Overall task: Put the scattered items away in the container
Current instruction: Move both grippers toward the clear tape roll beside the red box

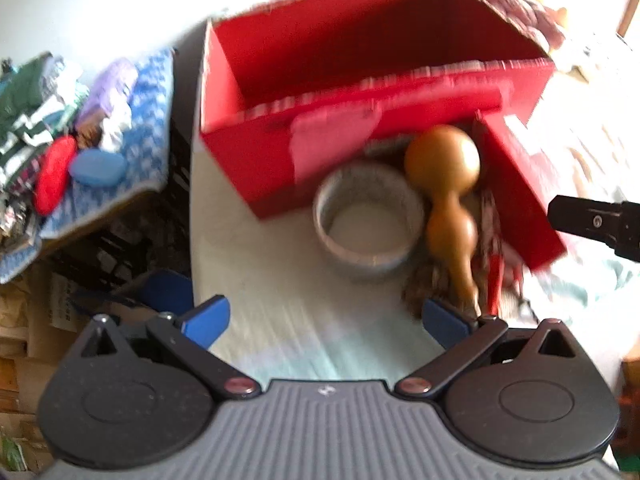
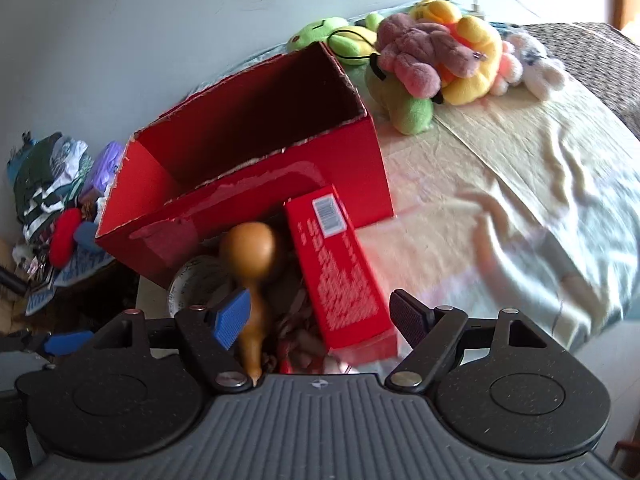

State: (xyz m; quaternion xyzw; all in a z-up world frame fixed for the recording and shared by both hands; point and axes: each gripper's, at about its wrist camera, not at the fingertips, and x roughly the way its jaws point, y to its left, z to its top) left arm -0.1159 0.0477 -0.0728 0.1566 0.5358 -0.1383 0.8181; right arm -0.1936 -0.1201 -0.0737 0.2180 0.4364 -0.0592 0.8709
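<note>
Left tongs (image 1: 325, 322), right tongs (image 2: 320, 316): black arms, ribbed grey base, blue pads (one seemingly black), silver screws.

The left gripper (image 1: 326, 322) points steeply downward, its blue-padded fingers (image 1: 208, 320) spread wide with nothing between them. The right gripper (image 2: 322, 314) tilts down too, jaws wide apart, gripping nothing; one finger (image 2: 232, 318) wears a blue pad.

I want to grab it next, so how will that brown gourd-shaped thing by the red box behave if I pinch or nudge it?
The gourd looks hard and glossy, so the fingers may slip on it. Its round bulbs suggest it would roll if nudged. The narrow waist probably offers the surest pinch.
</note>
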